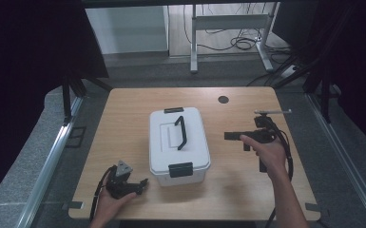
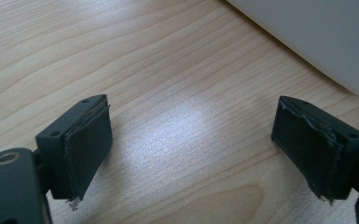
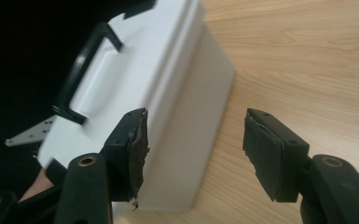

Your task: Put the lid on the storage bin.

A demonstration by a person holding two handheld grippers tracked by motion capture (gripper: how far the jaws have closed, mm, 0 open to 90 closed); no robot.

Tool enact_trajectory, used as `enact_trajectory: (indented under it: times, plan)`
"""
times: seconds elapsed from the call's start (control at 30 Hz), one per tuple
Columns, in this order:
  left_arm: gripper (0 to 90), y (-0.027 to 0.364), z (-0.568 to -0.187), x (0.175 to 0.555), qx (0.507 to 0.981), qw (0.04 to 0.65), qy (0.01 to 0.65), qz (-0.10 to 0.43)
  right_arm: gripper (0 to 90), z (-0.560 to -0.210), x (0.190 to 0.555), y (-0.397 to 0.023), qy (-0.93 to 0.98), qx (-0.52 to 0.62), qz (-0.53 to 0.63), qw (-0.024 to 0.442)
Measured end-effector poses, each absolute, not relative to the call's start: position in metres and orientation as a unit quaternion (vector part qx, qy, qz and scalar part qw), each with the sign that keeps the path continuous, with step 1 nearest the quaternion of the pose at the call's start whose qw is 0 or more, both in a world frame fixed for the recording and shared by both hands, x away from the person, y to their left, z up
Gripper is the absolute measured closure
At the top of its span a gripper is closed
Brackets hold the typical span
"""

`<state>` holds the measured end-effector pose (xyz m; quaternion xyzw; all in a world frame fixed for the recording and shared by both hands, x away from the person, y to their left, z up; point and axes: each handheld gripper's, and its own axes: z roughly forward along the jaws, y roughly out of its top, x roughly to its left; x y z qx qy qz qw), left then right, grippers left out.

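Fingers released on both: right gripper (image 1: 234, 136) at the box's (image 1: 178, 145) 3 o'clock, left gripper (image 1: 142, 185) at 7; a fast approach could shove it.

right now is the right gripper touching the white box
Apart. The high view shows bare table between the right gripper and the white box; its jaws stand open.

From above, my table (image 1: 123, 199) is evenly but dimly lit, while the room's sides sink into near black. The box (image 1: 178, 145) casts just a faint, soft shadow. Looking along my left gripper (image 2: 191, 149), I see a pale sheen of glare on the wood between the 2 jaws, and the grain is sharp. Looking along my right gripper (image 3: 193, 154), the box is slightly smeared with blur, and the corner beyond it is black.
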<state>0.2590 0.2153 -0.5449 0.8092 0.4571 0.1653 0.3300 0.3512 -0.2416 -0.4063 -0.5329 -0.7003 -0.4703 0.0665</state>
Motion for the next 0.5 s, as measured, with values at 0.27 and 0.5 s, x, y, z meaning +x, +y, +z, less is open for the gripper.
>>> enact_trajectory:
  times: [0.27, 0.5]
  plan:
    - [12.2, 0.215, -0.545, 0.259, 0.809, 0.331, 0.457, 0.165, 39.2, -0.441, 0.333, -0.276, -0.687, -0.531, -0.492, 0.062]
    - [12.2, 0.215, -0.545, 0.259, 0.810, 0.330, 0.457, 0.165, 36.9, -0.460, 0.322, -0.289, -0.693, -0.524, -0.493, 0.054]
